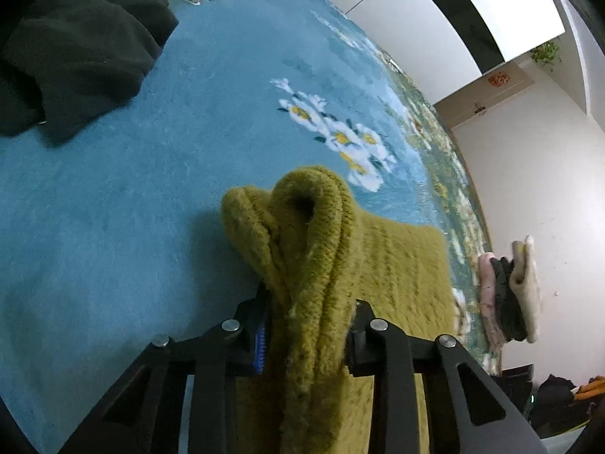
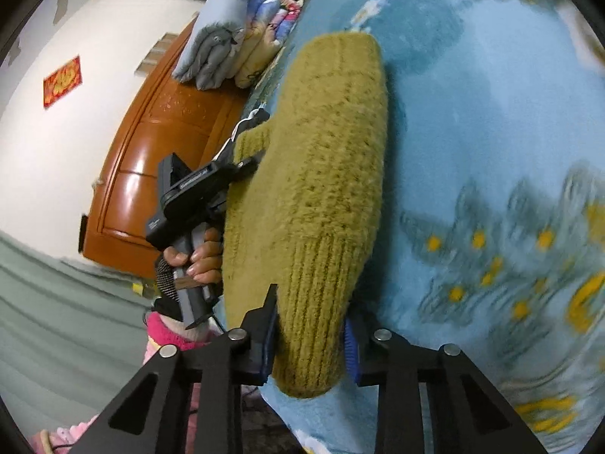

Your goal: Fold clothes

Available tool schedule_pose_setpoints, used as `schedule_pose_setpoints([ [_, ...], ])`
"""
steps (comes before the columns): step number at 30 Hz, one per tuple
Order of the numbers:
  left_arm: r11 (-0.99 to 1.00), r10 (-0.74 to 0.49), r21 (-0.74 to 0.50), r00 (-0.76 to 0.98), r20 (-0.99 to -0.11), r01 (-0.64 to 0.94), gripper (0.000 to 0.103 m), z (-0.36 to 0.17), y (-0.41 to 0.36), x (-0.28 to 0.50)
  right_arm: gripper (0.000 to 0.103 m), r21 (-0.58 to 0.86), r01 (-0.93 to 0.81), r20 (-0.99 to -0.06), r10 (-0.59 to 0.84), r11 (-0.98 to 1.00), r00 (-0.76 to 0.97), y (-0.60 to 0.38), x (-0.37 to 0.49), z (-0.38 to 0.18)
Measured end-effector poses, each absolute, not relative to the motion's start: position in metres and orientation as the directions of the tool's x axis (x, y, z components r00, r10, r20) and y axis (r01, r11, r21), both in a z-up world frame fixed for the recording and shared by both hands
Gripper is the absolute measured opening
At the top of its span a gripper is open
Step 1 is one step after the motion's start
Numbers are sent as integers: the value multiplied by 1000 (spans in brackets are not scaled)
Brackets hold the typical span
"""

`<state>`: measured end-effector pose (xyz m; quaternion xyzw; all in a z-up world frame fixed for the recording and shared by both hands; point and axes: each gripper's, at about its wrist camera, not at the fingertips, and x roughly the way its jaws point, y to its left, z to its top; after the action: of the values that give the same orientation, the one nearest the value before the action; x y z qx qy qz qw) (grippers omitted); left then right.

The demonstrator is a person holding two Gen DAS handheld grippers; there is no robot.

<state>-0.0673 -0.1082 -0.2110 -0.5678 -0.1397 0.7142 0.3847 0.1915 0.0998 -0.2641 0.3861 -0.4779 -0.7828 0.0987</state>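
Observation:
An olive-green knitted sweater (image 1: 397, 265) lies partly on the blue flowered blanket (image 1: 151, 189). My left gripper (image 1: 308, 321) is shut on a bunched fold of it, which loops up in front of the jaws. In the right wrist view the same sweater (image 2: 314, 174) hangs stretched between both grippers. My right gripper (image 2: 308, 340) is shut on its ribbed edge. The left gripper (image 2: 242, 151), held in a hand, clamps the far corner.
A black garment (image 1: 75, 49) lies at the blanket's far left. Folded clothes (image 1: 506, 295) are stacked at the blanket's right edge. Folded quilts (image 2: 234, 38) sit by a wooden headboard (image 2: 159, 159). White walls surround the bed.

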Motion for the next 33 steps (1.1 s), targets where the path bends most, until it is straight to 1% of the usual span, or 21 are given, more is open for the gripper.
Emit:
schedule_pose_setpoints([
  [4, -583, 784, -724, -20, -621, -369, 29, -205, -125, -39, 31, 747, -238, -600, -474, -621, -645, 145, 189, -229],
  [7, -553, 806, -747, -9, -592, -370, 29, -212, -134, -12, 31, 669, -226, -668, -438, -708, -602, 179, 183, -202],
  [9, -560, 801, -749, -2, -598, -354, 29, -226, -133, -3, 31, 630, -230, -708, -428, -742, -561, 196, 176, -202],
  [11, -574, 796, -752, -6, -605, -324, 29, -240, -134, -5, 31, 609, -251, -738, -421, -753, -527, 201, 174, -215],
  [12, -558, 811, -776, 5, -585, -294, 30, -246, -136, -7, 31, 605, -262, -747, -423, -752, -513, 203, 174, -223],
  [14, -537, 826, -795, 18, -564, -282, 31, -247, -136, -9, 31, 634, -282, -730, -437, -720, -526, 206, 177, -239],
  [16, -540, 816, -778, 25, -577, -321, 34, -241, -133, -8, 31, 667, -286, -701, -450, -687, -553, 209, 180, -244],
  [18, -554, 797, -748, 28, -603, -365, 38, -233, -131, -5, 33, 693, -280, -675, -462, -665, -575, 214, 187, -246],
  [19, -555, 793, -741, 28, -609, -379, 42, -230, -131, -4, 34, 696, -280, -671, -462, -661, -579, 213, 188, -246],
  [20, -557, 790, -733, 25, -613, -390, 49, -228, -133, -3, 34, 700, -279, -668, -462, -658, -584, 213, 188, -246],
  [24, -572, 783, -694, -38, -621, -438, 62, -215, -154, -2, 36, 709, -282, -648, -437, -647, -624, 211, 200, -238],
  [25, -576, 782, -687, -53, -621, -442, 68, -213, -157, -5, 37, 716, -295, -638, -422, -633, -644, 212, 206, -237],
  [26, -581, 781, -681, -69, -621, -446, 73, -211, -160, -8, 39, 723, -308, -629, -405, -619, -663, 212, 213, -236],
  [27, -585, 780, -676, -81, -621, -448, 74, -209, -162, -12, 40, 730, -320, -620, -388, -604, -682, 212, 220, -235],
  [29, -581, 783, -681, -78, -617, -446, 76, -210, -160, -24, 50, 748, -349, -602, -355, -565, -715, 211, 234, -235],
  [31, -582, 775, -684, -46, -630, -440, 79, -217, -151, -35, 54, 776, -376, -576, -328, -507, -749, 205, 250, -237],
  [33, -584, 766, -687, -15, -642, -433, 79, -224, -143, -46, 59, 804, -396, -554, -315, -444, -771, 196, 263, -242],
])
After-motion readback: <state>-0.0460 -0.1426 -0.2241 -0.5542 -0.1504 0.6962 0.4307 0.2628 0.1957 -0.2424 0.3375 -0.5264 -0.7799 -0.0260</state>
